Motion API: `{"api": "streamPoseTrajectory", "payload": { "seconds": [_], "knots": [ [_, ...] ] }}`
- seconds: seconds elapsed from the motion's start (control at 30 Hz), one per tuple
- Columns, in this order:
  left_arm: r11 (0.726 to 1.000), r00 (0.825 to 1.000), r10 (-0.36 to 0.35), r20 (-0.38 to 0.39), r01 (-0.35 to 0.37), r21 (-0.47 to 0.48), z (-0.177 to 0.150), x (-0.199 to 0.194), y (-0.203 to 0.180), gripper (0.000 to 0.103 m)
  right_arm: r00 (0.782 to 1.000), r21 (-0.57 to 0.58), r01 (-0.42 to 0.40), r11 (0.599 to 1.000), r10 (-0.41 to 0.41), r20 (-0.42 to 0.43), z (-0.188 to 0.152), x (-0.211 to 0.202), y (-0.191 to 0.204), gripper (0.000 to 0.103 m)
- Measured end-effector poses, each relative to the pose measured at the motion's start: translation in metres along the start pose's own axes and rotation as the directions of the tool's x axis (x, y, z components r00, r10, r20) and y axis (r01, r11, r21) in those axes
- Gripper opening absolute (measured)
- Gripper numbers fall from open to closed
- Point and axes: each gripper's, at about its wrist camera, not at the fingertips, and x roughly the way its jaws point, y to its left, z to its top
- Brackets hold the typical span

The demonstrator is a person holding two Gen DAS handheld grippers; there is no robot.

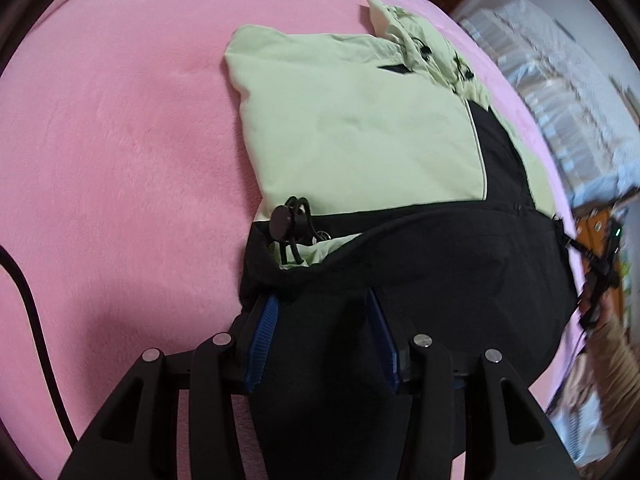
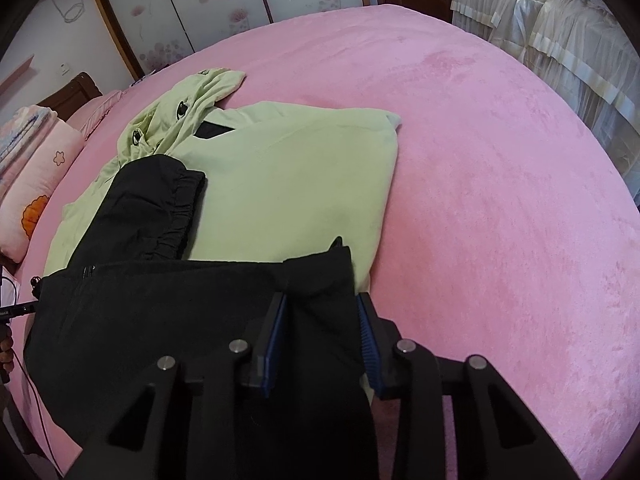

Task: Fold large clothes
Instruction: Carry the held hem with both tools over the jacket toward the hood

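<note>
A light green and black hooded jacket (image 1: 360, 120) (image 2: 288, 184) lies flat on the pink bed (image 1: 120, 160) (image 2: 500, 200), with its hood (image 1: 420, 40) (image 2: 180, 100) at the far end. A black sleeve (image 2: 156, 208) is folded across the green body. The black hem (image 1: 440, 260) (image 2: 160, 300) is raised toward me. My left gripper (image 1: 323, 298) is shut on the hem's corner beside a black drawcord toggle (image 1: 282, 224). My right gripper (image 2: 322, 298) is shut on the opposite corner, and a tip of fabric pokes past its blue pads (image 2: 276, 332).
Pink pillows (image 2: 36, 184) lie at the bed's left end. Flowered wardrobe doors (image 2: 200, 8) stand behind it, and lace-covered furniture (image 2: 560, 40) is at the right. A black cable (image 1: 24, 280) runs over the blanket. Wide bare blanket lies on either side of the jacket.
</note>
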Motion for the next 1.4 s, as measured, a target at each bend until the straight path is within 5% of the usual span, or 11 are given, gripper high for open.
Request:
{"api": "streamPoseTrajectory", "payload": {
  "seconds": [0.17, 0.3, 0.63, 0.87, 1.07, 1.2, 1.33, 1.4],
  "knots": [
    [0.977, 0.993, 0.121, 0.002, -0.12, 0.175, -0.002, -0.005, -0.02, 0.045, 1.0, -0.002, 0.016, 1.0, -0.016, -0.002, 0.0, 0.002, 0.001, 0.035],
    [0.965, 0.989, 0.145, -0.009, -0.14, 0.22, -0.002, -0.007, -0.021, 0.045, 1.0, -0.018, 0.029, 0.999, -0.029, -0.001, -0.001, 0.004, 0.004, 0.036],
    [0.972, 0.989, 0.137, 0.051, -0.144, 0.185, -0.005, -0.034, -0.007, 0.045, 0.999, -0.025, 0.04, 0.999, -0.04, 0.0, -0.001, 0.005, 0.005, 0.045],
    [0.983, 0.994, 0.109, 0.009, -0.109, 0.151, 0.005, -0.012, -0.003, 0.052, 0.999, -0.031, 0.047, 0.998, -0.047, -0.003, 0.0, 0.007, 0.007, 0.046],
    [1.0, 1.0, -0.006, 0.0, 0.006, 0.018, 0.016, 0.007, 0.013, 0.063, 0.999, -0.035, 0.048, 0.998, -0.048, -0.003, 0.001, 0.007, 0.007, 0.046],
    [0.997, 0.994, 0.074, 0.081, -0.076, 0.019, 0.006, -0.005, 0.008, 0.036, 0.996, -0.063, 0.084, 0.994, -0.083, 0.019, -0.002, 0.004, 0.011, 0.029],
    [0.983, 0.973, 0.174, 0.149, -0.18, 0.024, -0.007, -0.024, -0.008, 0.018, 0.992, -0.08, 0.105, 0.991, -0.099, 0.073, -0.006, -0.009, 0.018, 0.023],
    [0.969, 0.957, 0.237, 0.169, -0.245, 0.025, -0.013, -0.032, -0.022, 0.016, 0.989, -0.088, 0.121, 0.989, -0.113, 0.098, -0.009, -0.017, 0.023, 0.017]
  ]
}}
